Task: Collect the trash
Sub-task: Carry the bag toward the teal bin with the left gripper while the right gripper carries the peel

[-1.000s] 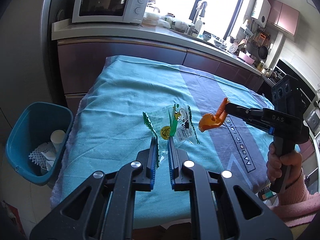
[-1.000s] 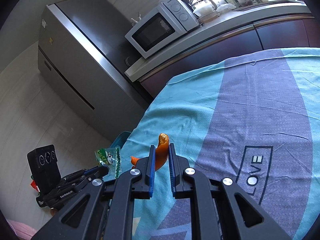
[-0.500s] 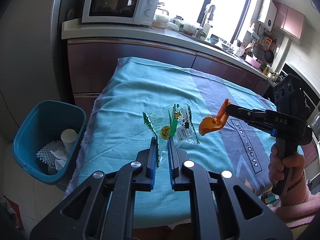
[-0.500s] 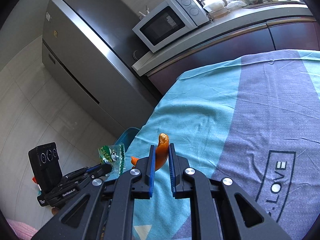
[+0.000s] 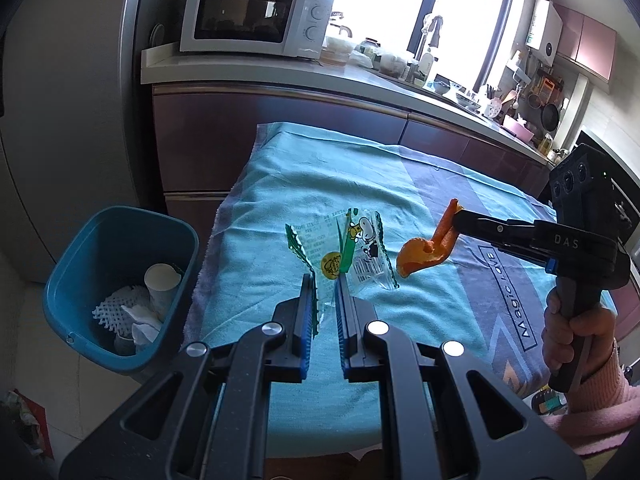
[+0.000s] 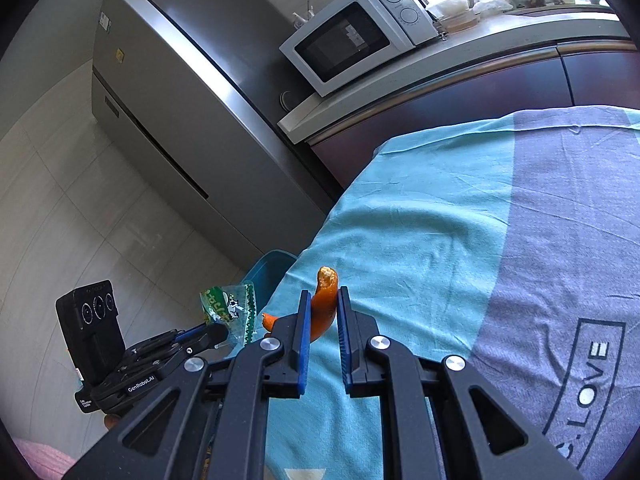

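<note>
Left wrist view: left gripper [image 5: 325,280] is clamped on a clear wrapper [image 5: 348,252] with green serrated edges and a cartoon dog print. Wrapper sticks up from the pads, held clear of the cloth [image 5: 280,208]. Jaws nearly together, only the thin film between them.

Right gripper [image 5: 456,216] comes in from the right side of that view, clamped on an orange peel [image 5: 424,252]. Peel hangs off the tips, curled, above the cloth near the teal/grey boundary. A hand [image 5: 576,332] in a pink sleeve [image 5: 600,400] grips the handle.

Bin [image 5: 120,280], blue, sits on the floor at the table's left edge, beside the cloth's hem. Inside: a paper cup [image 5: 160,284], white foam netting [image 5: 112,308], crumpled paper. Wrapper and peel are both off to the right of the bin, over the table.

Right wrist view: peel pinched between the blue pads [image 6: 303,332], tip curling up above them. Left gripper with the wrapper shows lower left; a sliver of the bin's rim shows behind it. Microwave [image 6: 356,40] on the counter, fridge [image 6: 192,120] to its left.
</note>
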A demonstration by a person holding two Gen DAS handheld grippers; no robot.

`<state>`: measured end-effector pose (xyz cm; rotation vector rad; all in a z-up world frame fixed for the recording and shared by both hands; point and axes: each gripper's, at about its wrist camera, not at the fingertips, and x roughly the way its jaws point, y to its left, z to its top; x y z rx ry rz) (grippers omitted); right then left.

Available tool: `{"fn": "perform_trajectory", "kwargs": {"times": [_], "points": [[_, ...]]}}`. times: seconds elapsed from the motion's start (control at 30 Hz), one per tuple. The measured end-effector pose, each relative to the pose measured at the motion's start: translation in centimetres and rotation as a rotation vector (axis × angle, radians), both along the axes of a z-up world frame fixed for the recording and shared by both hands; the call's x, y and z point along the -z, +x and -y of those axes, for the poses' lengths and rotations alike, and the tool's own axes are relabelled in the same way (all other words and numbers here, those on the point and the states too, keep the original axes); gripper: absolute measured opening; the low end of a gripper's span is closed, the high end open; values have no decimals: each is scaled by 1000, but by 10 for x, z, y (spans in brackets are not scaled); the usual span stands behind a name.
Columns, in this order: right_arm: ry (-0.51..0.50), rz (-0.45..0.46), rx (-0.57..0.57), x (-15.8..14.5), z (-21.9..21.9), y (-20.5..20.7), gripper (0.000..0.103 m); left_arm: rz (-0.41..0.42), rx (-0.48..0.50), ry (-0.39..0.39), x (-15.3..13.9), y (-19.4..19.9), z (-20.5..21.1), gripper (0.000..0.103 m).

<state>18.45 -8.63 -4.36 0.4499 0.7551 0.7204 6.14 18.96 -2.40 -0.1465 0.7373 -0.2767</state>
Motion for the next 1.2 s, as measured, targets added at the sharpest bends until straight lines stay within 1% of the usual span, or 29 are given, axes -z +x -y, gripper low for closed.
{"fn": "perform_trajectory", "kwargs": {"times": [0.7, 1.2], "points": [[-9, -2, -48, -4, -27, 10, 11, 19, -67, 25, -7, -1, -31, 11], [-14, 2, -72, -7, -43, 15, 11, 23, -99, 35, -10, -4, -42, 11]]}}
